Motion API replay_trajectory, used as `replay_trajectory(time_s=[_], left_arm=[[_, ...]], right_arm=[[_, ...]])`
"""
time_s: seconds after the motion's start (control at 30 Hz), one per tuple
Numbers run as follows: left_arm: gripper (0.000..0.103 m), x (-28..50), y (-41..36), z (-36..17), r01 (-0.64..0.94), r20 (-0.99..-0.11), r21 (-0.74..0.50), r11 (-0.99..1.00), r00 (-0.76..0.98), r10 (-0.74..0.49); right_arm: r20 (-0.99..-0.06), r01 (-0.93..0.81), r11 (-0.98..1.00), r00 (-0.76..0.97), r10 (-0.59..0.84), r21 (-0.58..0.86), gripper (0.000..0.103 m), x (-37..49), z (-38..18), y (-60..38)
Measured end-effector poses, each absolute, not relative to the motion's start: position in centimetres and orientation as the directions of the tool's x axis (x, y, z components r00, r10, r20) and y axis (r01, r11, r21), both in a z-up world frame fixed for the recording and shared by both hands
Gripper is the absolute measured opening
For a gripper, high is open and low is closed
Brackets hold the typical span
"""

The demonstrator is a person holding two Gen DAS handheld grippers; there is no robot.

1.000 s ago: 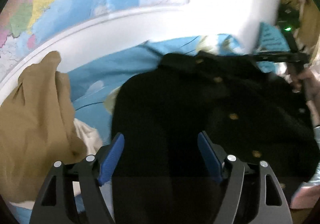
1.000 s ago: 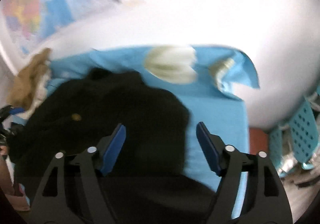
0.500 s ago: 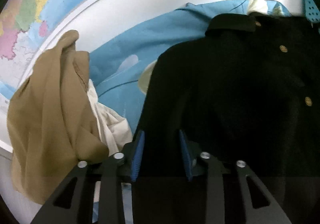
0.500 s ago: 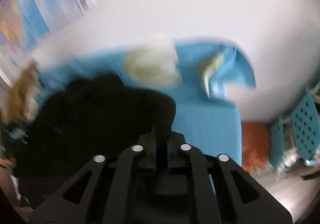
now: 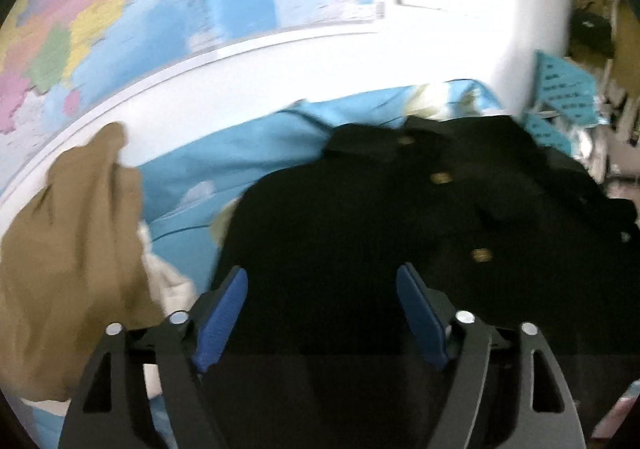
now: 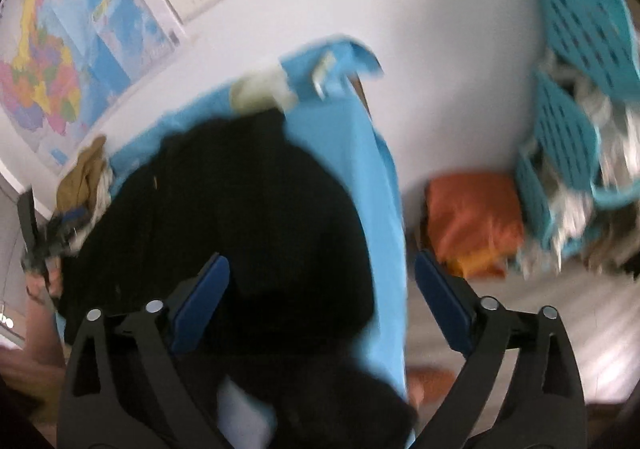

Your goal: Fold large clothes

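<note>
A black coat with gold buttons (image 5: 400, 217) lies spread on a table under a blue cloth (image 5: 240, 157). My left gripper (image 5: 322, 297) is open and empty above the coat's near left part. In the right wrist view the same black coat (image 6: 240, 225) covers the left of the blue cloth (image 6: 360, 153). My right gripper (image 6: 320, 289) is open and empty above the coat's right edge. The left gripper shows small at that view's left edge (image 6: 44, 245).
A tan garment (image 5: 68, 249) and a white one (image 5: 164, 281) are piled at the table's left end. A wall map (image 5: 120, 9) hangs behind. Teal baskets (image 6: 572, 89) with laundry and an orange cushion (image 6: 472, 221) are on the floor to the right.
Both grippers were shut on the coat half a second ago and have opened and let go. Both views have shifted; the right one now looks more to the right, towards the floor.
</note>
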State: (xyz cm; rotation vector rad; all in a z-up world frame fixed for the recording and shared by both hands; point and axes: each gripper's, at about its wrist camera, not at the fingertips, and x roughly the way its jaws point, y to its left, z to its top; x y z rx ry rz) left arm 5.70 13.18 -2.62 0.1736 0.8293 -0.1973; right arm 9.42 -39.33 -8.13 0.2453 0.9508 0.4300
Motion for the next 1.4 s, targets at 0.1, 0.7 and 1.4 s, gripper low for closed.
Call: replay_trajectory(time_s=[0.1, 0.7, 1.4], left_arm=[[0.077, 6.0, 11.2, -2.9, 0.286, -0.750, 0.076, 0.955, 0.647, -0.134], [0.078, 5.3, 3.9, -4.3, 0.482, -0.796, -0.025, 0.876, 0.520, -0.309], [0.079, 5.0, 8.1, -3.9, 0.438, -0.765, -0.203, 0.876, 0.487, -0.421]], right_arm=[[-0.758, -0.227, 0.884, 0.454, 0.468, 0.410, 0.093, 6.8, -10.4, -40.2], [-0.591, -0.050, 0.898, 0.737, 0.328, 0.437, 0.013, 6.9, -0.5, -47.4], [-0.815, -0.723, 0.665, 0.494, 0.304, -0.190, 0.089, 10.3, 1.4, -11.3]])
